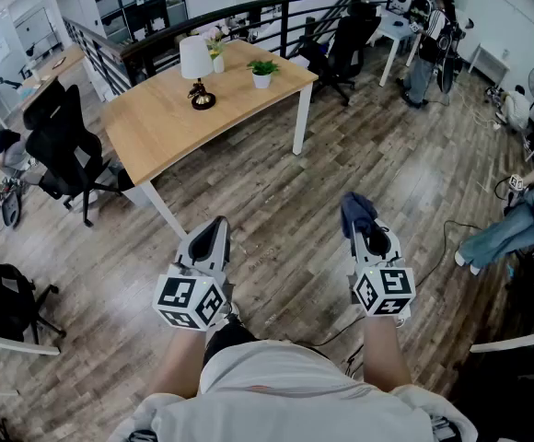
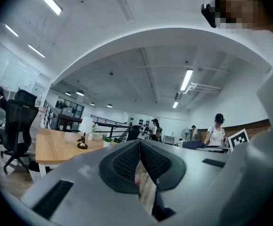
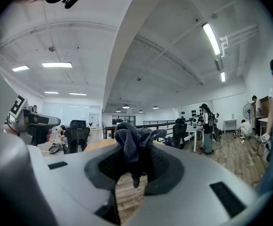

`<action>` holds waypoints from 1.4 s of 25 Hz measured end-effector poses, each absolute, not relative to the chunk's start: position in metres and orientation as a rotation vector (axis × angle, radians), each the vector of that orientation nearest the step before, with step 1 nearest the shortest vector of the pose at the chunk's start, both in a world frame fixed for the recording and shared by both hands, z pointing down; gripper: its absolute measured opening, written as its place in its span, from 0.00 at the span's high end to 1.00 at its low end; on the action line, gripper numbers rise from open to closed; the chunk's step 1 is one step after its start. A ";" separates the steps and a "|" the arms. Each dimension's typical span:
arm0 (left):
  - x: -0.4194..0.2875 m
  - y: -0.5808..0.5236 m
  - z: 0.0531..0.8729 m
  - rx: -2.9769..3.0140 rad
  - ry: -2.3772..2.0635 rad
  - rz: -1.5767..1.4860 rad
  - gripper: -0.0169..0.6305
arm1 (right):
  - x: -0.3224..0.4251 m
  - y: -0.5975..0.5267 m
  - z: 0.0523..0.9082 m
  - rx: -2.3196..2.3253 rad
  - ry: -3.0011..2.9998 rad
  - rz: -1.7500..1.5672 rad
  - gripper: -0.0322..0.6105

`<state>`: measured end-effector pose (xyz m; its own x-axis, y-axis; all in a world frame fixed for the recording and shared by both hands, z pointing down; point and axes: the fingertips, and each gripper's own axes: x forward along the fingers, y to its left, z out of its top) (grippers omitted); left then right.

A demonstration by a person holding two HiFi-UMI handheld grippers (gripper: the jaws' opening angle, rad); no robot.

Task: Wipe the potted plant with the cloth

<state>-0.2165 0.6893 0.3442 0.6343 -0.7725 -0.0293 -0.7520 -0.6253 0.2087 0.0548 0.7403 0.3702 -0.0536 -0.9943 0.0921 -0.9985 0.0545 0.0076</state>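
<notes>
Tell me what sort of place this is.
Probably an open-plan office or lab: a wooden table with a lamp and potted plant, a black office chair, and a black railing behind.

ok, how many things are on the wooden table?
3: a lamp near the middle, a small flower vase right beside it, and a potted plant toward the right edge. Smaller items could be missed.

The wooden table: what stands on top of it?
A lamp with a white shade, a small potted plant in a white pot, and a vase with flowers. The shade covers part of the vase.
</notes>
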 end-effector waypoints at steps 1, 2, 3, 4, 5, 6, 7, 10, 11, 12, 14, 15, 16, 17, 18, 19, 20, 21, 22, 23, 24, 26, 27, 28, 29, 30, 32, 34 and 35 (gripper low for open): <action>-0.216 0.689 0.345 2.675 -1.258 -0.173 0.95 | 0.055 0.740 0.371 2.108 -2.227 0.088 0.73; -0.216 0.688 0.345 2.673 -1.256 -0.174 0.95 | 0.054 0.739 0.371 2.106 -2.227 0.088 0.73; -0.216 0.688 0.346 2.672 -1.253 -0.174 0.95 | 0.054 0.738 0.372 2.106 -2.226 0.089 0.73; -0.216 0.687 0.347 2.671 -1.250 -0.173 0.95 | 0.054 0.738 0.373 2.105 -2.225 0.091 0.73; -0.217 0.686 0.347 2.669 -1.247 -0.173 0.95 | 0.053 0.737 0.374 2.105 -2.223 0.093 0.73; -0.218 0.685 0.348 2.666 -1.246 -0.173 0.95 | 0.052 0.736 0.375 2.104 -2.221 0.093 0.73; -0.220 0.684 0.349 2.663 -1.246 -0.174 0.95 | 0.051 0.735 0.375 2.102 -2.220 0.093 0.73; -0.224 0.679 0.351 2.653 -1.249 -0.179 0.95 | 0.048 0.731 0.376 2.093 -2.216 0.082 0.73; -0.225 0.677 0.352 2.651 -1.250 -0.180 0.95 | 0.048 0.729 0.376 2.091 -2.213 0.077 0.73; -0.226 0.674 0.353 2.648 -1.251 -0.180 0.95 | 0.047 0.726 0.376 2.090 -2.210 0.074 0.73; -0.231 0.665 0.355 2.639 -1.250 -0.181 0.95 | 0.043 0.718 0.376 2.088 -2.203 0.072 0.73; -0.234 0.659 0.356 2.634 -1.248 -0.182 0.95 | 0.041 0.712 0.376 2.088 -2.203 0.071 0.73; -0.236 0.653 0.357 2.631 -1.245 -0.183 0.95 | 0.038 0.706 0.376 2.089 -2.206 0.070 0.73; -0.239 0.645 0.358 2.629 -1.242 -0.183 0.95 | 0.035 0.700 0.376 2.091 -2.210 0.070 0.73; -0.242 0.638 0.359 2.629 -1.237 -0.183 0.95 | 0.033 0.693 0.376 2.093 -2.215 0.072 0.72; -0.245 0.629 0.359 2.630 -1.233 -0.182 0.95 | 0.030 0.685 0.376 2.096 -2.217 0.075 0.72; -0.248 0.620 0.359 2.631 -1.228 -0.183 0.95 | 0.026 0.677 0.376 2.097 -2.217 0.078 0.72; -0.253 0.610 0.359 2.631 -1.224 -0.186 0.95 | 0.022 0.667 0.375 2.097 -2.215 0.077 0.72; -0.258 0.599 0.358 2.631 -1.218 -0.191 0.95 | 0.017 0.657 0.374 2.095 -2.212 0.073 0.72; -0.263 0.587 0.357 2.631 -1.211 -0.197 0.95 | 0.011 0.646 0.371 2.093 -2.209 0.067 0.72; -0.268 0.575 0.356 2.632 -1.202 -0.202 0.95 | 0.005 0.635 0.369 2.093 -2.206 0.064 0.72; -0.278 0.550 0.354 2.633 -1.187 -0.213 0.95 | -0.005 0.614 0.364 2.097 -2.201 0.064 0.72; -0.281 0.539 0.353 2.636 -1.181 -0.217 0.95 | -0.010 0.605 0.362 2.099 -2.198 0.067 0.72; -0.284 0.529 0.353 2.640 -1.173 -0.218 0.95 | -0.014 0.596 0.361 2.103 -2.193 0.069 0.72; -0.286 0.520 0.354 2.647 -1.162 -0.213 0.95 | -0.018 0.589 0.359 2.107 -2.186 0.068 0.72; -0.288 0.511 0.356 2.655 -1.149 -0.205 0.95 | -0.021 0.582 0.358 2.112 -2.176 0.065 0.72; -0.289 0.496 0.361 2.670 -1.117 -0.184 0.95 | -0.028 0.572 0.358 2.121 -2.152 0.061 0.72; -0.290 0.483 0.367 2.676 -1.086 -0.168 0.95 | -0.031 0.564 0.363 2.128 -2.127 0.079 0.72; -0.290 0.478 0.369 2.676 -1.072 -0.164 0.95 | -0.032 0.560 0.366 2.130 -2.118 0.095 0.72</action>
<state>-0.2900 0.4782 0.3685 0.7222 -0.6917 -0.0101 -0.6631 -0.6964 0.2746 -0.0322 0.5598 0.3661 0.0093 -0.9901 0.1403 -0.9986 -0.0020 0.0524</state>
